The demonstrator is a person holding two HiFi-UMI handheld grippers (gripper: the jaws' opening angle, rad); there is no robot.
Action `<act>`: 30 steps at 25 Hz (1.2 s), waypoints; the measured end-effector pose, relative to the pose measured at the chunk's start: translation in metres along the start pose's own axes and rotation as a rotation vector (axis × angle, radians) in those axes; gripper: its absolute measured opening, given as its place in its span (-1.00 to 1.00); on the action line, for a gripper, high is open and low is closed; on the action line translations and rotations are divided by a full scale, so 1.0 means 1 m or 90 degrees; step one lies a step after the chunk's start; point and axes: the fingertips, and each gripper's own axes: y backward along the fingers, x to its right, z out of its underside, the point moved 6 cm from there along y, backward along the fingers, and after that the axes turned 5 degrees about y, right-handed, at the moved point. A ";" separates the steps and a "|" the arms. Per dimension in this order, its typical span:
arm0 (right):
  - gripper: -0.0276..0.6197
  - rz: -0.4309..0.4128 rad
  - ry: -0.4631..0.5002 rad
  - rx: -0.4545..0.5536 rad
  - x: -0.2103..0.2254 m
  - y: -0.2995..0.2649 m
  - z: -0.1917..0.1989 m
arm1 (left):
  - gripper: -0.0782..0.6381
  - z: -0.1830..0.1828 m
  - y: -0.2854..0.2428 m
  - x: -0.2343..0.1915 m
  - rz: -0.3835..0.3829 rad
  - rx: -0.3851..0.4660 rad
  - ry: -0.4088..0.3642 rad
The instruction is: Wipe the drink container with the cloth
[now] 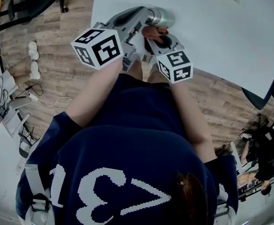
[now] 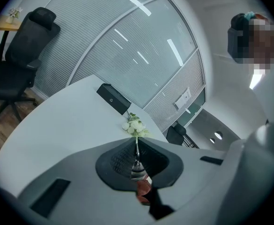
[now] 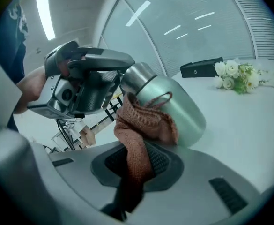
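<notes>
Right gripper view: my right gripper (image 3: 136, 170) has its jaws closed on the cloth (image 3: 144, 125), a red-brown knit strip pinched between the dark pads, which rises straight ahead of the jaws and bunches against the side of the drink container (image 3: 169, 102). The container, a brushed-metal cylinder, lies tilted just beyond the jaw tips, over the white desk (image 3: 254, 130); whether its lower end touches the desk I cannot tell. Its banded end points up and to the left of the jaws, where it meets the tips of my left gripper (image 3: 122, 78), seen side-on. Farther ahead of the jaws and to their right, on the desk, lie a bunch of white flowers (image 3: 235, 76) and, left of it, a black box (image 3: 200, 68). Left gripper view: the left jaws are pressed almost together, leaving only a narrow slit; in that slit sits a thin, bright, ridged metal part of the container, with a fold of the cloth showing just below it. Which part of the container is pinched I cannot tell. Beyond these jaws the flowers stand in line with the slit, the black box a little farther off and to the left, and a black office chair (image 2: 19, 64) well off to the left, past the desk's edge. Head view: both grippers are held side by side over the desk's near edge, their tips meeting at the container, the cloth between them.
</notes>
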 end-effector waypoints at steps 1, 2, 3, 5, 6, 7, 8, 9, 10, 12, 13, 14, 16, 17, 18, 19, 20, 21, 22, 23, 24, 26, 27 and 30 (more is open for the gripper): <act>-0.72 0.002 -0.006 -0.001 0.002 0.000 0.000 | -0.71 0.000 -0.001 0.000 0.002 -0.001 0.001; -0.72 0.000 -0.010 0.001 0.002 0.000 -0.001 | -0.71 0.000 -0.001 0.000 0.004 -0.002 0.001; -0.72 -0.004 -0.014 0.004 0.001 0.000 -0.004 | -0.71 0.000 -0.001 0.001 0.006 -0.003 0.000; -0.72 -0.016 -0.022 0.017 -0.005 0.000 -0.014 | -0.71 0.001 -0.003 0.005 0.011 -0.008 -0.004; -0.72 -0.026 -0.024 0.028 -0.009 0.000 -0.020 | -0.71 0.001 -0.004 0.005 0.012 -0.009 -0.006; -0.72 -0.036 -0.020 0.040 -0.015 0.000 -0.026 | -0.71 0.001 -0.005 0.006 0.013 -0.010 -0.005; -0.72 -0.044 -0.009 0.052 -0.021 0.000 -0.034 | -0.71 0.001 -0.005 0.006 0.014 -0.011 -0.005; -0.72 -0.048 0.009 0.062 -0.026 0.001 -0.041 | -0.71 0.001 -0.006 0.006 0.015 -0.014 -0.007; -0.72 -0.049 0.027 0.067 -0.030 0.001 -0.047 | -0.71 0.000 -0.006 0.007 0.014 -0.018 -0.015; -0.72 -0.055 0.030 0.072 -0.032 -0.001 -0.052 | -0.71 -0.001 -0.007 0.007 0.009 -0.025 -0.032; -0.72 -0.062 0.006 0.076 -0.031 -0.002 -0.049 | -0.71 -0.001 -0.007 0.006 0.008 -0.026 -0.030; -0.72 -0.067 -0.028 0.077 -0.028 -0.004 -0.045 | -0.71 -0.001 -0.007 0.005 0.010 -0.025 -0.020; -0.72 -0.058 -0.076 0.061 -0.019 -0.002 -0.031 | -0.71 -0.001 -0.006 0.002 0.015 -0.024 -0.005; -0.72 -0.045 -0.085 0.047 -0.011 0.001 -0.023 | -0.71 -0.001 -0.006 0.002 0.016 -0.026 -0.010; -0.72 -0.031 -0.091 0.034 -0.003 0.005 -0.015 | -0.71 -0.001 -0.006 0.003 0.017 -0.030 -0.020; -0.72 -0.018 -0.099 0.022 0.007 0.010 -0.007 | -0.71 -0.001 -0.006 0.003 0.019 -0.034 -0.028; -0.72 -0.008 -0.106 0.013 0.015 0.016 0.000 | -0.71 -0.001 -0.007 0.004 0.021 -0.036 -0.032; -0.72 0.000 -0.108 0.006 0.021 0.021 0.004 | -0.71 -0.001 -0.007 0.004 0.023 -0.038 -0.034; -0.72 0.004 -0.105 0.005 0.024 0.026 0.005 | -0.71 -0.001 -0.007 0.004 0.025 -0.040 -0.036; -0.72 0.004 -0.092 0.010 0.023 0.031 0.002 | -0.71 -0.001 -0.007 0.005 0.026 -0.042 -0.039; -0.72 0.000 -0.069 0.020 0.020 0.035 -0.005 | -0.71 -0.002 -0.007 0.005 0.027 -0.044 -0.043; -0.71 -0.017 -0.006 0.061 0.006 0.042 -0.030 | -0.71 -0.003 -0.008 0.005 0.028 -0.049 -0.051; -0.71 -0.024 0.027 0.085 -0.001 0.046 -0.044 | -0.71 -0.003 -0.009 0.006 0.030 -0.052 -0.054; -0.71 -0.020 0.121 0.112 -0.014 0.055 -0.077 | -0.71 -0.002 -0.009 0.009 0.033 -0.059 -0.063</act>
